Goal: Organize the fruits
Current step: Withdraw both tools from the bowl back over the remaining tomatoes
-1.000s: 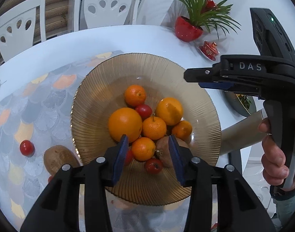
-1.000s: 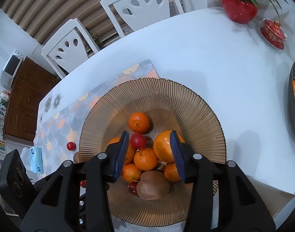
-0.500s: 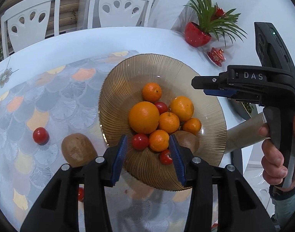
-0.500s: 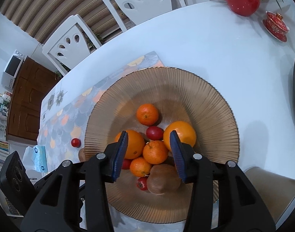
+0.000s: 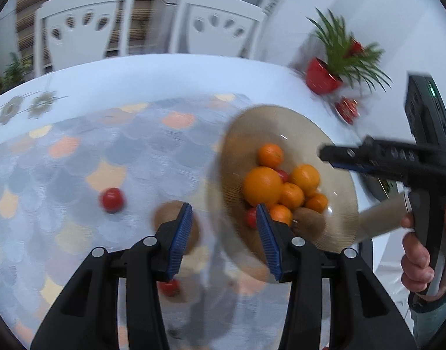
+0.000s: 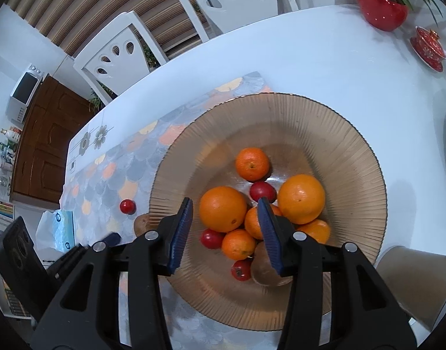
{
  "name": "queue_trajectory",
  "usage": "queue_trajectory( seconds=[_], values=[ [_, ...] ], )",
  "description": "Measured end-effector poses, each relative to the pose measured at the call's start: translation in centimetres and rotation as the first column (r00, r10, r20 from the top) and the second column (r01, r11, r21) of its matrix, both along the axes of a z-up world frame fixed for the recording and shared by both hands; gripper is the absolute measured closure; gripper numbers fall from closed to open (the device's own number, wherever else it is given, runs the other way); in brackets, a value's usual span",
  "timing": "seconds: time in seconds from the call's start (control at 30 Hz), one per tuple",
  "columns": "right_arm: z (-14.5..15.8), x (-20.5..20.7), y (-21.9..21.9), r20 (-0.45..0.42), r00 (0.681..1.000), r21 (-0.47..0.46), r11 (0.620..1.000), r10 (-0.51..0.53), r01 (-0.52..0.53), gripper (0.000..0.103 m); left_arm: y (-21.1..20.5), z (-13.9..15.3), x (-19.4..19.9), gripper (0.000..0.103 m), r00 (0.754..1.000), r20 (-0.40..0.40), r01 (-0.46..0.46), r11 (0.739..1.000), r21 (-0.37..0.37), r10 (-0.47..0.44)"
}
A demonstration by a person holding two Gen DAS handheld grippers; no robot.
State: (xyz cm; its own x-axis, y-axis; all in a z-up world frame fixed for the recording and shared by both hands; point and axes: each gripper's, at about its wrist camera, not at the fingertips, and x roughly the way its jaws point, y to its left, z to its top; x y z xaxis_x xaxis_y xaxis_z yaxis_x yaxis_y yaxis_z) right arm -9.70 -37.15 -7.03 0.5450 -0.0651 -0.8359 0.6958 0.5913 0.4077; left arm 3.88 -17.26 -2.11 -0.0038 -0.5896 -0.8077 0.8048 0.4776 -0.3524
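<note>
Fruit sits heaped in the ribbed amber bowl (image 6: 310,122) on the bench (image 6: 325,58): oranges, small red fruits and a brown kiwi. The right hand-held gripper (image 6: 225,230) hovers over that heap, jaws wide and empty, with a large orange (image 6: 223,208) showing between its blue pads. The left hand-held gripper (image 5: 224,237), also wide and empty, hangs left of the bowl above the scale-patterned mat (image 5: 62,160); a loose kiwi (image 5: 170,221) lies partly behind its left finger, and a red fruit (image 5: 112,200) rests farther left on the mat.
</note>
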Motion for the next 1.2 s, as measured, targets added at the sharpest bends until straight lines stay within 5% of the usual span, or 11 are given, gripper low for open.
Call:
queue_trajectory(
  seconds=[0.27, 0.57, 0.9, 1.2],
  values=[
    [0.5, 1.7, 2.0, 0.012, 0.999, 0.000, 0.999, 0.039, -0.039, 0.056, 4.5, 0.7, 5.4, 0.058, 0.989, 0.007, -0.146, 0.989, -0.008, 0.146],
    [1.2, 4.9, 6.7, 0.045, 0.989, -0.009, 0.990, 0.143, -0.143, 0.056, 7.5, -0.6, 8.6, 0.058, 0.978, -0.005, -0.208, 0.978, 0.018, 0.208],
    [-0.6, 7.0, 13.2, 0.039, 0.967, 0.027, 0.967, 0.253, -0.254, 0.056, 5.8, -3.6, 9.7, 0.058, 0.994, -0.025, -0.106, 0.992, 0.065, 0.108],
    [-6.7, 8.9, 17.3, -0.073, 0.943, 0.101, 0.943, 0.324, -0.316, 0.056, 3.3, -7.5, 9.5, 0.058, 0.996, -0.077, -0.027, 0.994, 0.109, 0.035]
  ],
)
